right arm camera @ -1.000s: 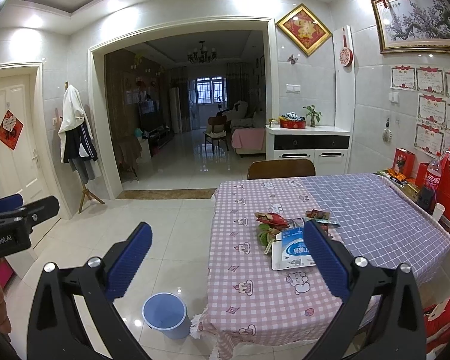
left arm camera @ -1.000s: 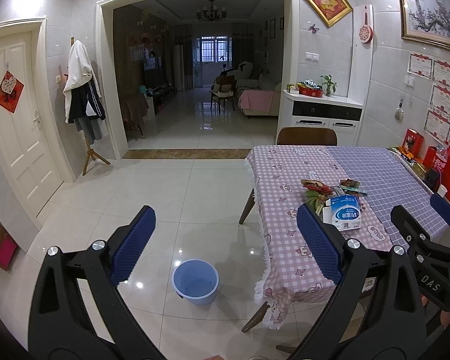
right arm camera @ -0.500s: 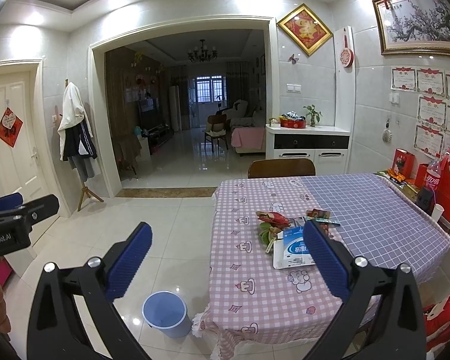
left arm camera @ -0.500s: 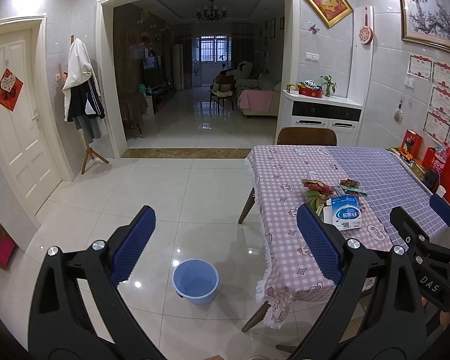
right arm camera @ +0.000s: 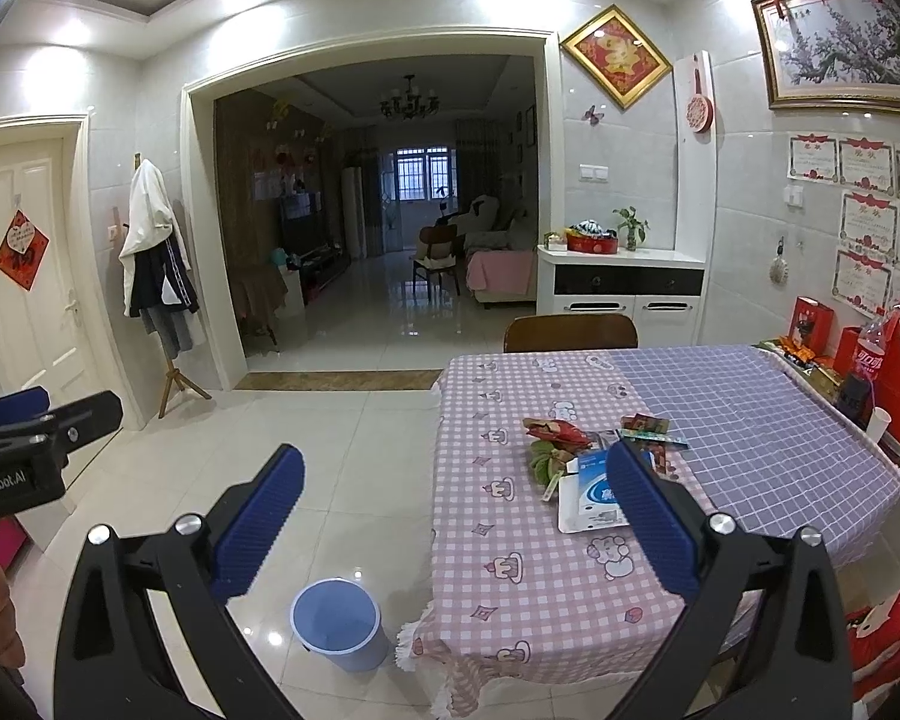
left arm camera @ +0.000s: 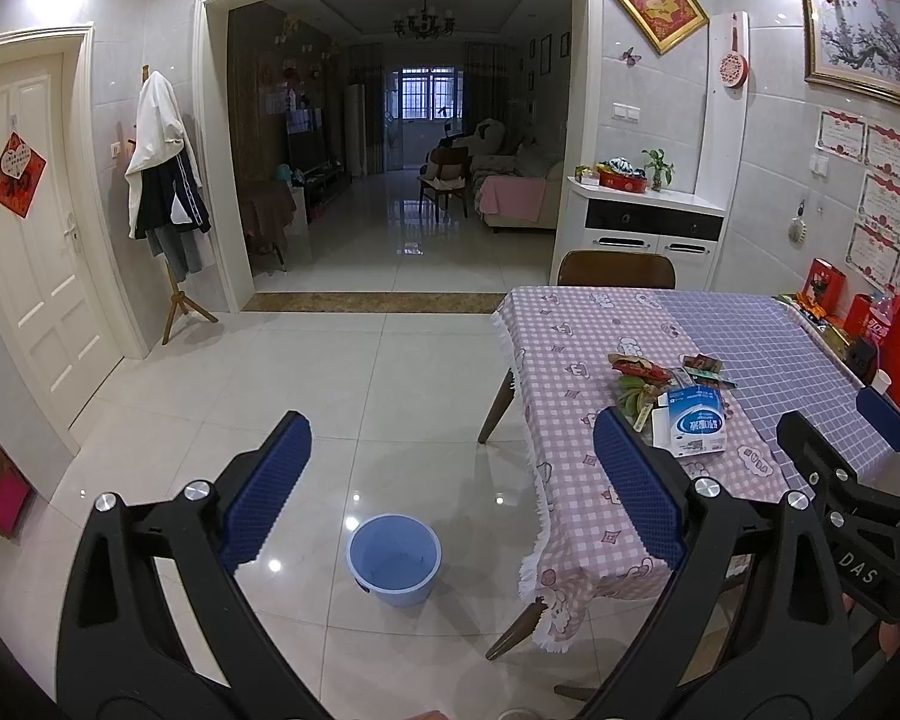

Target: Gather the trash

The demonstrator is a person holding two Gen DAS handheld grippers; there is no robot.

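Blue bin (left arm camera: 393,558) stands on the floor beside the table (right arm camera: 498,570). Trash pile (right arm camera: 594,462) lies on its checked cloth. Left gripper (left arm camera: 450,492) and right gripper (right arm camera: 450,516) are both spread wide, holding nothing.

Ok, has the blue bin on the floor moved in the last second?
No. The blue bin stands on the same patch of floor tiles as before, just left of the table at its near corner, as seen in the left wrist view.

Black left gripper with blue ribbed pads (left arm camera: 450,480) spread wide and empty, round light-blue plastic bin (left arm camera: 393,559) on glossy white floor tiles (left arm camera: 306,396), blue-and-white carton (left arm camera: 695,421) beside what look like crumpled wrappers (left arm camera: 639,373) on pink checked tablecloth (left arm camera: 570,420)
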